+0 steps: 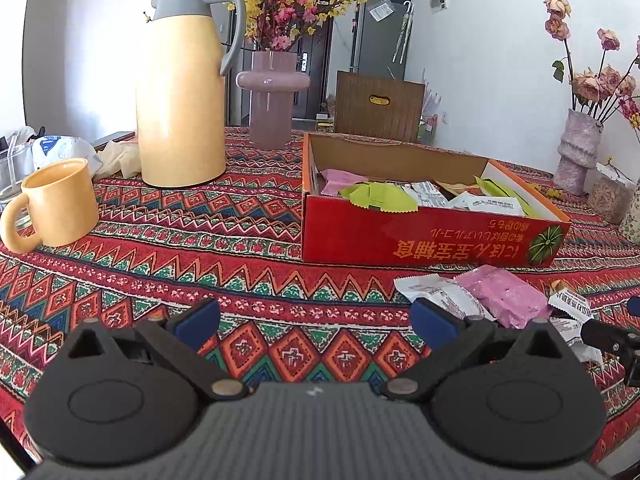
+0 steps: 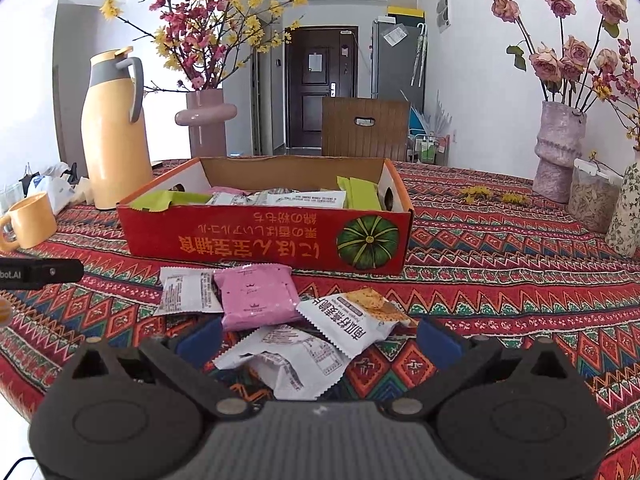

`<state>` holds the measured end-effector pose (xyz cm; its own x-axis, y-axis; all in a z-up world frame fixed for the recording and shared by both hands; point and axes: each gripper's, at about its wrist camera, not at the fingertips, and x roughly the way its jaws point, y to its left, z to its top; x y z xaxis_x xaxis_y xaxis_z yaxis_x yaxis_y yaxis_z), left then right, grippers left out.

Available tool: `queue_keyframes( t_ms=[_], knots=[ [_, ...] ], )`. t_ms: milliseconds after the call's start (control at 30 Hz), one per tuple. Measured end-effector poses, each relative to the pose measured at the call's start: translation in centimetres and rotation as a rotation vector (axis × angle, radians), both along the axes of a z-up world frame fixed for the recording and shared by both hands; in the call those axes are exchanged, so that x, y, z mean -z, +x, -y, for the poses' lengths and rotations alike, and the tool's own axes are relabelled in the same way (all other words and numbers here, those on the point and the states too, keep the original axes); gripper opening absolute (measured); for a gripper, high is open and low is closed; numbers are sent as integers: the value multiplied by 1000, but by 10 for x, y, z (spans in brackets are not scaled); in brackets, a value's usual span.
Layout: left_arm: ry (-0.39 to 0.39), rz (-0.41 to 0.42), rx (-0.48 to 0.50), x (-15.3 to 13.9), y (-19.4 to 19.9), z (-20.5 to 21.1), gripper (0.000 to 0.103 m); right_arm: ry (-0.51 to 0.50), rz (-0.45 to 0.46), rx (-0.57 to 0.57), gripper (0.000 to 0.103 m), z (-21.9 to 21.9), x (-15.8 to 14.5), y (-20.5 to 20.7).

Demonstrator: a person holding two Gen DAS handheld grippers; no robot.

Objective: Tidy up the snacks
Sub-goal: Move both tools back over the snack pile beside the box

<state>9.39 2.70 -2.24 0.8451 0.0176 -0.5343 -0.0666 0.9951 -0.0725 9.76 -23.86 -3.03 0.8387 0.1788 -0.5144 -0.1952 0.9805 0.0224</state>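
A red cardboard box (image 2: 240,240) (image 1: 420,236) stands on the patterned tablecloth and holds several green, pink and white snack packets. In front of it lies a loose pile: a pink packet (image 2: 258,296) (image 1: 506,294), a white packet (image 2: 186,290) to its left, a white packet with a cracker picture (image 2: 352,320) and another white packet (image 2: 288,360). My right gripper (image 2: 320,340) is open just above this pile, fingers either side of the white packets. My left gripper (image 1: 316,320) is open over bare tablecloth, left of the pile.
A yellow thermos jug (image 1: 180,92) and yellow mug (image 1: 56,204) stand at the left, with a pink vase (image 1: 272,100) of flowers behind. More vases (image 2: 560,144) and a jar (image 2: 592,196) stand at the right. A wooden chair back (image 2: 366,128) is beyond the box.
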Motion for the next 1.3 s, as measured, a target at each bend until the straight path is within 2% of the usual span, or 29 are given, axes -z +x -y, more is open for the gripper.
queue_keyframes(
  t_ms=[733, 900, 1300],
  knots=[
    [-6, -25, 9, 5, 3, 3, 103, 37, -112, 23, 103, -17, 22, 25],
    [-10, -25, 6, 5, 2, 1, 103, 18, -136, 31, 103, -28, 28, 31],
    [-20, -41, 12, 9, 3, -2, 103, -12, -147, 30, 93, -34, 34, 37]
  ],
)
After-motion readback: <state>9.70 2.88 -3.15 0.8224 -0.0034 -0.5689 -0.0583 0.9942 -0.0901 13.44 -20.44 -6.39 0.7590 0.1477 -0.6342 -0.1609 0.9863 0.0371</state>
